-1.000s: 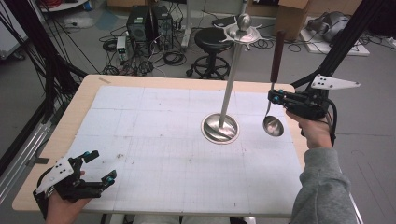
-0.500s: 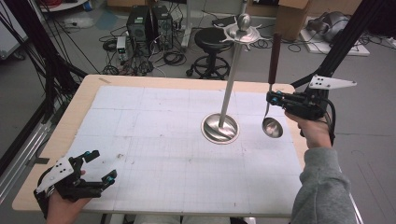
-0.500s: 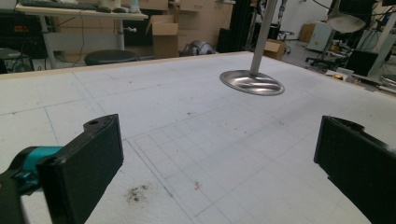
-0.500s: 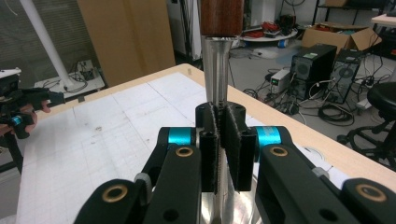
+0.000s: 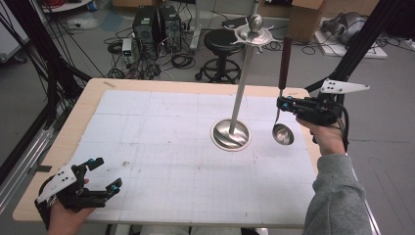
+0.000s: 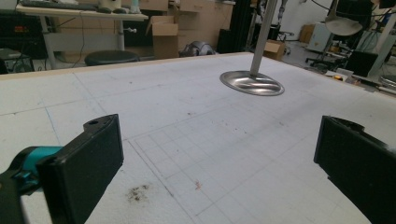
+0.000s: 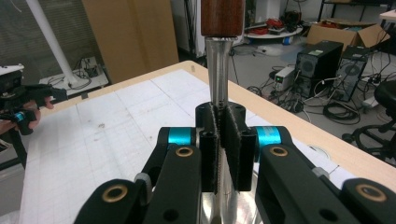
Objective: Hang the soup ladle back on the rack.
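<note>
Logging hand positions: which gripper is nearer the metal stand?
Right. The right gripper holds a ladle just beside the stand; the left gripper sits at the table's near-left corner.

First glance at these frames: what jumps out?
The ladle, held upright by the right tool at the table's right side, wooden handle up and bowl just above the surface. Beside it stands a tall metal stand on a round base, with hooks at its top. The left tool rests open at the near left corner, holding nothing.
</note>
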`<state>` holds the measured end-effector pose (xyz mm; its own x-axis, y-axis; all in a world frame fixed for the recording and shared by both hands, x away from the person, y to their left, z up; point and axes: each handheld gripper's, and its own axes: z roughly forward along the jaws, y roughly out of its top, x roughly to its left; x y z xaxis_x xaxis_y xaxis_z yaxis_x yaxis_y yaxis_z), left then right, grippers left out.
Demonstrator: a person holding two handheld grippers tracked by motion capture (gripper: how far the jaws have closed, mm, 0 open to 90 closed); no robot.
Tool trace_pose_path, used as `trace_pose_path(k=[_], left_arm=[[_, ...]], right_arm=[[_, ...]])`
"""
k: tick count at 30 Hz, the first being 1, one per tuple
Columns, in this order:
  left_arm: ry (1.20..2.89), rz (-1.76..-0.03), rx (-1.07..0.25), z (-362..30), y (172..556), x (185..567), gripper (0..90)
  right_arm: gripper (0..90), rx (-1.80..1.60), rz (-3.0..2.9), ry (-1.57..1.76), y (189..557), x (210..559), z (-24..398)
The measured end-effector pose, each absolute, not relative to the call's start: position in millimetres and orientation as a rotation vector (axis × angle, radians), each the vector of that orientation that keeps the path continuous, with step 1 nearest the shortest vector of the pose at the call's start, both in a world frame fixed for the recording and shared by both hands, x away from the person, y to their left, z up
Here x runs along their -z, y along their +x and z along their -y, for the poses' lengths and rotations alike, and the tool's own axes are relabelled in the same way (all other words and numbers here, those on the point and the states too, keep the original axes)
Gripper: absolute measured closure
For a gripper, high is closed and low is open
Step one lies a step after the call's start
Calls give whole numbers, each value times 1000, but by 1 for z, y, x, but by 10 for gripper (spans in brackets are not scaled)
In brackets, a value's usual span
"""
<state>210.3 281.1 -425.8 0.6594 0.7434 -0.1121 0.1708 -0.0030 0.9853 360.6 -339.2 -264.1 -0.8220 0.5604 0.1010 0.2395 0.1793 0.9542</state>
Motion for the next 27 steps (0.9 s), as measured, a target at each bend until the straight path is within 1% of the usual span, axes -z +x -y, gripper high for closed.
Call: trace_pose_path(k=[7, 17, 27], left_arm=[[1542, -782, -531, -282, 210, 426, 18], [1552, -785, -527, -281, 212, 427, 18], [1548, -763, -527, -280, 212, 426, 18]], right_arm=[[846, -1670, -2200, 758, 362, 265, 334], [846, -1696, -2164, 790, 364, 263, 341], [846, -1729, -2174, 770, 369, 265, 337]])
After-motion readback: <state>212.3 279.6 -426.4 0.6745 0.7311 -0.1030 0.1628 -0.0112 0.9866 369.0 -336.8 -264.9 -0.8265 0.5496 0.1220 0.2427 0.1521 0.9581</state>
